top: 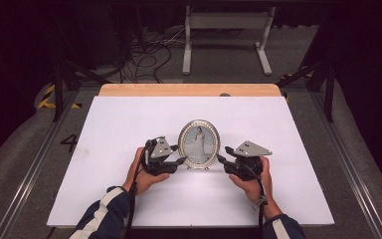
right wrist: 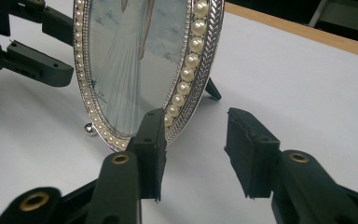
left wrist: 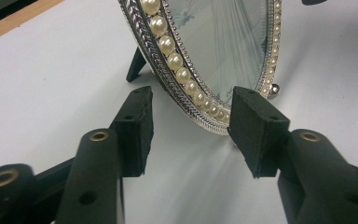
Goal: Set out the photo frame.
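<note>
Both my grippers, left gripper [top: 181, 161] and right gripper [top: 221, 159], stand released, flanking the upright oval picture frame [top: 198, 143] on the white table [top: 129, 124], its rim between my parted jaws.

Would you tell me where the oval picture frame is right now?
In the high view, the oval picture frame stands upright near the middle of the white board, between the left gripper and right gripper.

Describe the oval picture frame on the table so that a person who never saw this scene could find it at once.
On the white table top, look near the middle, between the left gripper and the right gripper. There the oval silver metal picture frame stands upright on small ball feet and a dark back stand. A ring of pearl-like beads around a photo of a figure in a long white dress sets it apart.
</note>
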Action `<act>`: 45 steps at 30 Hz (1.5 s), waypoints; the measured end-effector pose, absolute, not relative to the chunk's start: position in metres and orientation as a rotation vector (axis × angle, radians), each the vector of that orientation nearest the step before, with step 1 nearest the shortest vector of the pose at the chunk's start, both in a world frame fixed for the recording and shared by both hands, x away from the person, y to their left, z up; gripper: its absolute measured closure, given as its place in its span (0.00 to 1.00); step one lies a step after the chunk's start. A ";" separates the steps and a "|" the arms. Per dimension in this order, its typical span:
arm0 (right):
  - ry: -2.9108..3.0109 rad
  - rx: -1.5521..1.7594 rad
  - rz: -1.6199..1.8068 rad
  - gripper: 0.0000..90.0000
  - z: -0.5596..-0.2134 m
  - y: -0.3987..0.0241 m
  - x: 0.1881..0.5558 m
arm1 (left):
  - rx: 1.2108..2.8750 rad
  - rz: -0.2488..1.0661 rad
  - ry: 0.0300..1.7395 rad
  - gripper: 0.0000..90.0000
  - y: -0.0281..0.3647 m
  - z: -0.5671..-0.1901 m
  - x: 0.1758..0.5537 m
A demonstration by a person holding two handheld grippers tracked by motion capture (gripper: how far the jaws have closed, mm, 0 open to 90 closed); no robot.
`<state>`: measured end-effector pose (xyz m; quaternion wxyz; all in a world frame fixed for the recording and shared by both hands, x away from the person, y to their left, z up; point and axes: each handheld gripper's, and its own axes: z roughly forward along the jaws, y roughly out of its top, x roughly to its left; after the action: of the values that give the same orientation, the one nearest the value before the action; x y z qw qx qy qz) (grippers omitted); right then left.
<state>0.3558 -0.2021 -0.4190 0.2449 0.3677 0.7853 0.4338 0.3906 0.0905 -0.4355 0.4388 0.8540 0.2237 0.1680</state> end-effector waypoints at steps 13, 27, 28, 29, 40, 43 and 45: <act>2.219 0.902 1.080 0.40 -0.420 -0.202 0.349 | 2.166 0.469 0.518 0.36 0.097 -0.433 0.380; 2.199 0.904 1.082 0.21 -0.422 -0.216 0.347 | 2.165 0.474 0.493 0.14 0.106 -0.434 0.372; 2.198 0.896 1.075 0.21 -0.422 -0.217 0.346 | 2.162 0.471 0.493 0.14 0.107 -0.434 0.372; 2.193 0.888 1.063 0.21 -0.422 -0.218 0.345 | 2.159 0.474 0.499 0.13 0.107 -0.434 0.371; 2.169 0.889 0.998 0.19 -0.425 -0.229 0.341 | 2.154 0.482 0.468 0.05 0.115 -0.437 0.366; 2.166 0.893 0.994 0.19 -0.425 -0.232 0.340 | 2.146 0.499 0.471 0.05 0.116 -0.436 0.365; 2.163 0.897 0.991 0.19 -0.425 -0.234 0.340 | 2.140 0.499 0.472 0.06 0.117 -0.436 0.365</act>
<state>0.3399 -0.2337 -0.4254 0.2949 0.3369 0.8130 0.3723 0.3649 0.1175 -0.4356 0.4323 0.8586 0.1895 0.2000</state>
